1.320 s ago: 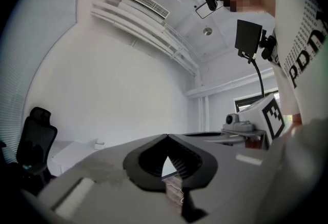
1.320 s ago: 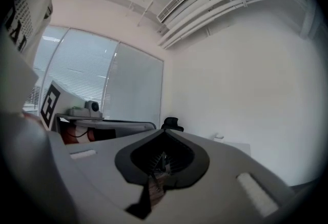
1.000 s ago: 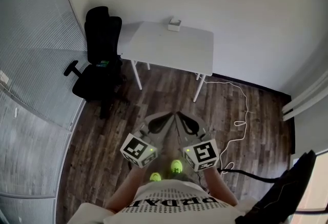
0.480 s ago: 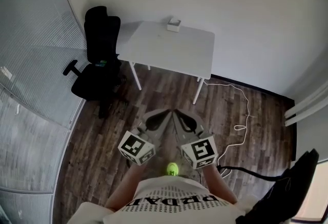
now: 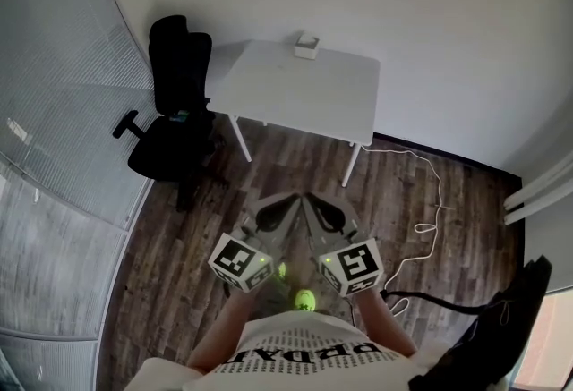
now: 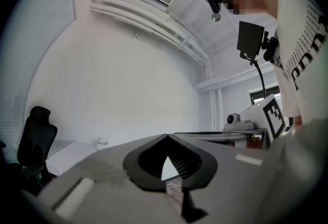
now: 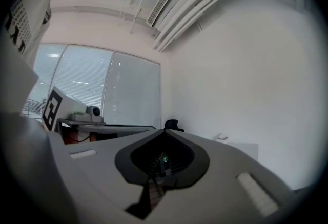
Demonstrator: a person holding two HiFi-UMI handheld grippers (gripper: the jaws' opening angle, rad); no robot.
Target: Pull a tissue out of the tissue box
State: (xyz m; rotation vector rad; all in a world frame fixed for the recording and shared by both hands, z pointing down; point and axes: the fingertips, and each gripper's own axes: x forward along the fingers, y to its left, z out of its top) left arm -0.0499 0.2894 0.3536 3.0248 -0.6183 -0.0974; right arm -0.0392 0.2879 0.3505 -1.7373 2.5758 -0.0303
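While the left tongs and right tongs are pressed together, empty, the small white tissue box stands at the far edge of the white rectangular surface, its contents too small to see; only the head view shows the thin white cable.

1. The tissue box sits on the surface, at its far edge.
2. The chair stands left of the surface.
3. A cable lies on the floor, right of the surface.

The right gripper holds its grey plastic jaws closed tip to tip at lower centre of the frame. Just above them shows the top of a black office chair. Right of centre, a small white tissue box sits on a white table.
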